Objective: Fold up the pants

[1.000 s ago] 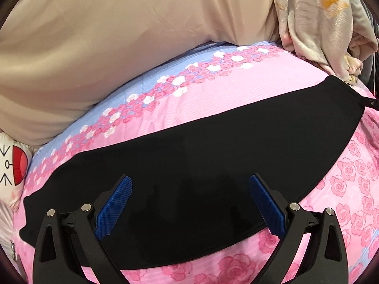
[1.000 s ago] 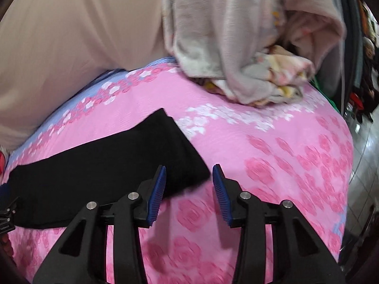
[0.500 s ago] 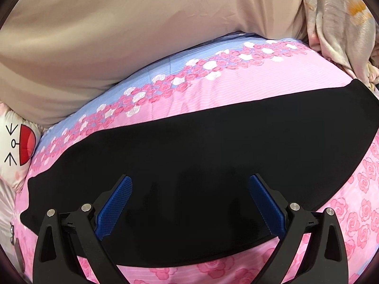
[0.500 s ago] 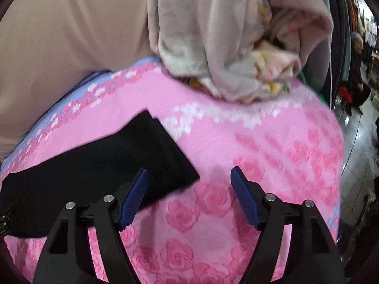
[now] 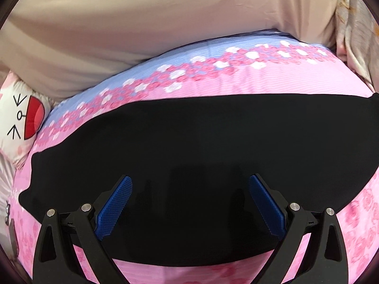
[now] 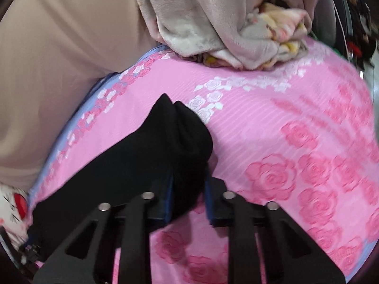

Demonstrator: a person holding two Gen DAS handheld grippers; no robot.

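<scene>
Black pants (image 5: pixel 201 146) lie flat as a long band across the pink rose-print bed cover (image 5: pixel 260 82). My left gripper (image 5: pixel 190 184) is open, its blue pads wide apart above the middle of the pants. In the right wrist view my right gripper (image 6: pixel 188 179) is shut on the right end of the pants (image 6: pixel 142 161), and the cloth bunches up and lifts in a peak between the jaws.
A beige pillow (image 5: pixel 142 23) lies along the far side of the bed. A crumpled floral blanket (image 6: pixel 225 19) is heaped at the far right. A white cartoon cushion (image 5: pixel 21 118) sits at the left edge. The bed's right edge drops to the floor (image 6: pixel 372 71).
My right gripper opened wide, moved over the pants' right end and closed on it, lifting the cloth. My left gripper came lower and closer over the pants, still open.
</scene>
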